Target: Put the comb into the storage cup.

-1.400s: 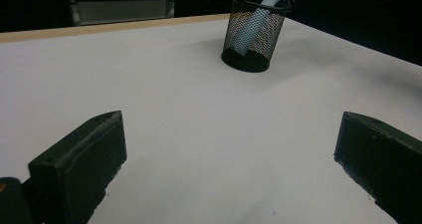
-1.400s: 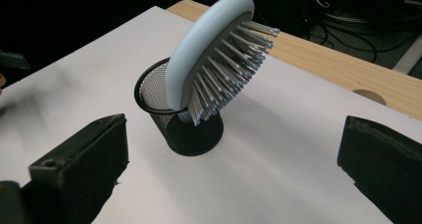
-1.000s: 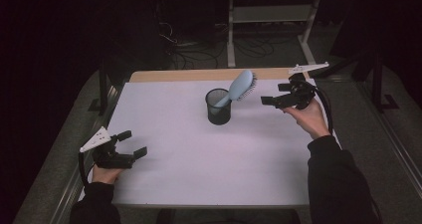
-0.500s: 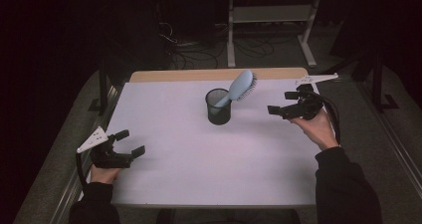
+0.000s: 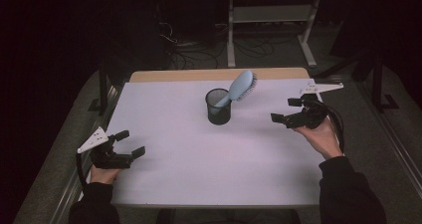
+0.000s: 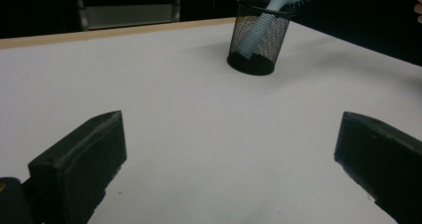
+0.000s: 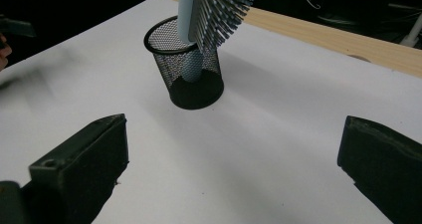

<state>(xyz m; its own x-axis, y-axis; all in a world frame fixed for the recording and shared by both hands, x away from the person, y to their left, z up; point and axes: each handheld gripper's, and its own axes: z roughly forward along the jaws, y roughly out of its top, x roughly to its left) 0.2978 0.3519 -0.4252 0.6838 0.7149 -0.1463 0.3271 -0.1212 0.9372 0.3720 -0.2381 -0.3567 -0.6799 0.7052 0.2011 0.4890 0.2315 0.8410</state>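
Hairbrush (image 5: 242, 86) stood handle-down in mesh cup (image 5: 218, 106), tilted toward right gripper (image 5: 290, 110).
Both grippers are spread and empty; left gripper (image 5: 127, 144) is held farther from the cup.

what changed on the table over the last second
The right gripper drew back from the hairbrush, away from the cup toward the table's right edge and a little nearer the person, jaws open and empty. The left gripper stayed put near the left front corner, open. The hairbrush still leans in the cup, handle down, and the cup has not moved.
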